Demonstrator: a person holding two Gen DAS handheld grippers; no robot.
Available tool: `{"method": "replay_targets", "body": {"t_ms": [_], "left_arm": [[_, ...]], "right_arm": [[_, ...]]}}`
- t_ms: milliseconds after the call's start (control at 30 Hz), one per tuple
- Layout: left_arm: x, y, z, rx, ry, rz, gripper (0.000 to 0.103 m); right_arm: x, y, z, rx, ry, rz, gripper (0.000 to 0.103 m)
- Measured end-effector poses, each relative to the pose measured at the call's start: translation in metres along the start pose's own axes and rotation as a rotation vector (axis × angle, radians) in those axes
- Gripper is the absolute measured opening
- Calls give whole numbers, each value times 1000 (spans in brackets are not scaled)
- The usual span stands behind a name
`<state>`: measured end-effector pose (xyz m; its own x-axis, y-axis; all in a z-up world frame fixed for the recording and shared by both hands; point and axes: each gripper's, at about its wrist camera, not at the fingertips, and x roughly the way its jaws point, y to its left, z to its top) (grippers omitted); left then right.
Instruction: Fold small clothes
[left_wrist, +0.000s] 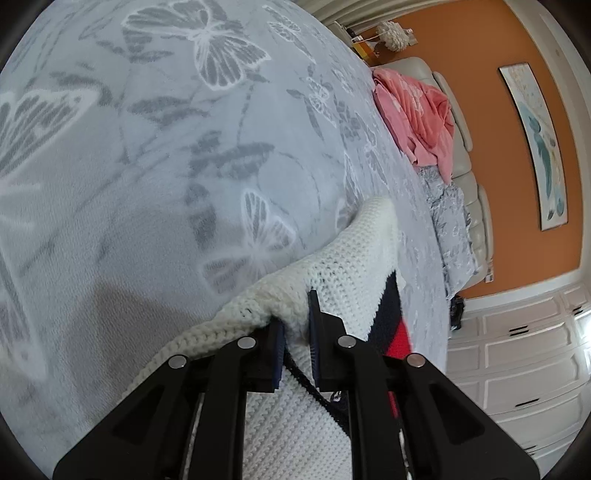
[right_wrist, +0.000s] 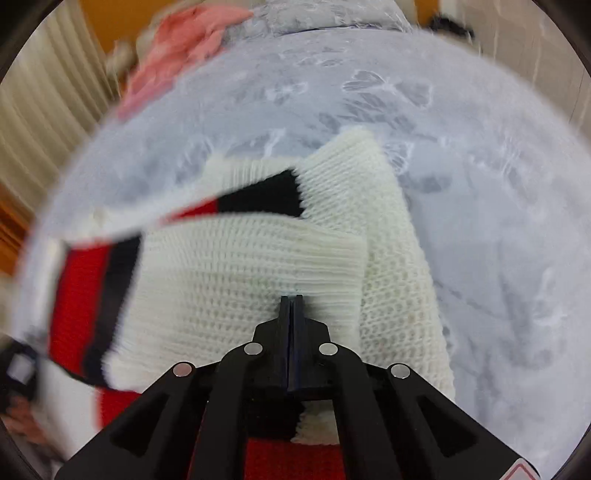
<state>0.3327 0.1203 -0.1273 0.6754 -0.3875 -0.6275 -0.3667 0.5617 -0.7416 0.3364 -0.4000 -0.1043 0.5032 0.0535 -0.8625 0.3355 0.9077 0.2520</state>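
Note:
A small white knit sweater (right_wrist: 236, 273) with red and black stripes lies partly folded on a grey butterfly-print blanket (right_wrist: 480, 221). My right gripper (right_wrist: 291, 306) is shut, its tips over the sweater's ribbed cuff; I cannot tell if cloth is between them. In the left wrist view my left gripper (left_wrist: 297, 314) is shut on the sweater's white knit edge (left_wrist: 332, 266), a fold of cloth bunched between its fingers, lifted off the blanket (left_wrist: 147, 166).
A pink garment (left_wrist: 417, 118) lies on a cream sofa (left_wrist: 469, 177) beyond the blanket's far edge. An orange wall with a picture (left_wrist: 535, 144) and white drawers (left_wrist: 524, 350) stand to the right. The pink garment also shows in the right wrist view (right_wrist: 177, 48).

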Motion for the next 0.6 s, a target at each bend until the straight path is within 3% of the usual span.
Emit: {"method": "replay_targets", "body": {"t_ms": [100, 167, 233, 300, 367, 467, 500, 533, 600], "left_arm": [[1, -5, -2, 23, -11, 15, 12], [1, -5, -3, 25, -18, 19, 12], [1, -6, -5, 42, -27, 30, 12], [0, -6, -7, 59, -33, 36, 12], [-3, -6, -8, 59, -32, 25, 12], [-24, -6, -11, 47, 0, -12, 13], [-34, -6, -14, 60, 10, -14, 18], [-46, -6, -16, 71, 13, 5, 24], [-80, 3, -25, 68, 30, 33, 52]], "right_arm": [[-25, 9, 2, -2, -47, 16, 9], [-29, 13, -8, -38, -54, 9, 9], [-9, 1, -18, -41, -10, -8, 0], [-10, -21, -24, 9, -38, 78, 0], [-27, -25, -18, 51, -14, 80, 2], [-82, -20, -37, -32, -48, 62, 16], [-98, -24, -49, -42, -52, 61, 32], [-115, -29, -66, -42, -49, 62, 48], [-145, -51, -107, -39, -4, 76, 54]]}}
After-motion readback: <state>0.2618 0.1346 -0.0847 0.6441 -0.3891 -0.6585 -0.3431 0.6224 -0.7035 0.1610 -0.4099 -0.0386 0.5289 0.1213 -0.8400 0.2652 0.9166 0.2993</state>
